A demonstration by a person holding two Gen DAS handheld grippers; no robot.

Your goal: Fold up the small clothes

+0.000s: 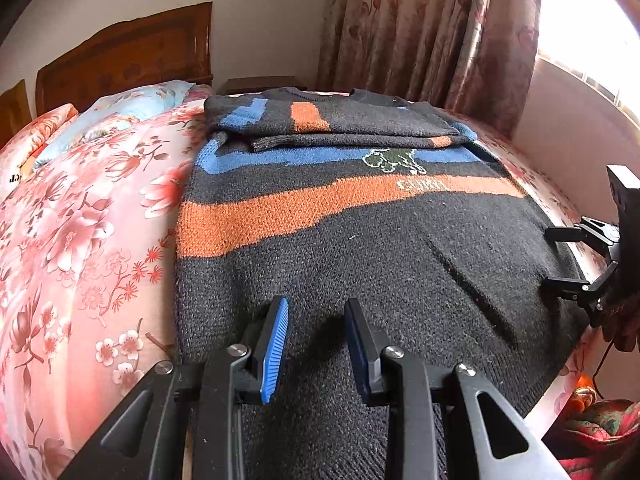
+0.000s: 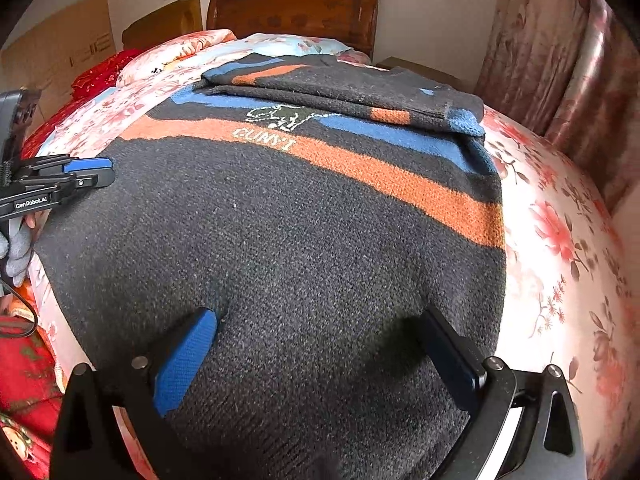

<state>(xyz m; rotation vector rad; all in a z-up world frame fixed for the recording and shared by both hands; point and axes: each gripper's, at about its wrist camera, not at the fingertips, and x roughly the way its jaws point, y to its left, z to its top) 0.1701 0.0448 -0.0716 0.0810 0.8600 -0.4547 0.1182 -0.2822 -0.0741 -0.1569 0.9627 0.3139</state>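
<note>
A dark grey knitted sweater (image 1: 400, 240) (image 2: 280, 240) with orange and blue stripes lies flat on the bed, hem toward me. Its sleeves (image 1: 340, 120) (image 2: 340, 84) are folded across the chest at the far end. My left gripper (image 1: 317, 302) (image 2: 108, 172) is low over the hem area near the sweater's left side. Its blue pads stand a narrow gap apart, with nothing seen pinched between them. My right gripper (image 2: 320, 316) (image 1: 548, 260) is wide open at the sweater's right side, fingertips dimpling the knit.
A pink floral quilt (image 1: 80, 240) (image 2: 560, 240) covers the bed, with pillows (image 1: 132, 104) and a wooden headboard (image 1: 128, 60) beyond. Flowered curtains (image 1: 420, 20) hang by a bright window. Red patterned cloth (image 1: 600, 432) (image 2: 24, 380) lies beside the bed's near edge. A gloved hand (image 2: 18, 256) holds the left gripper.
</note>
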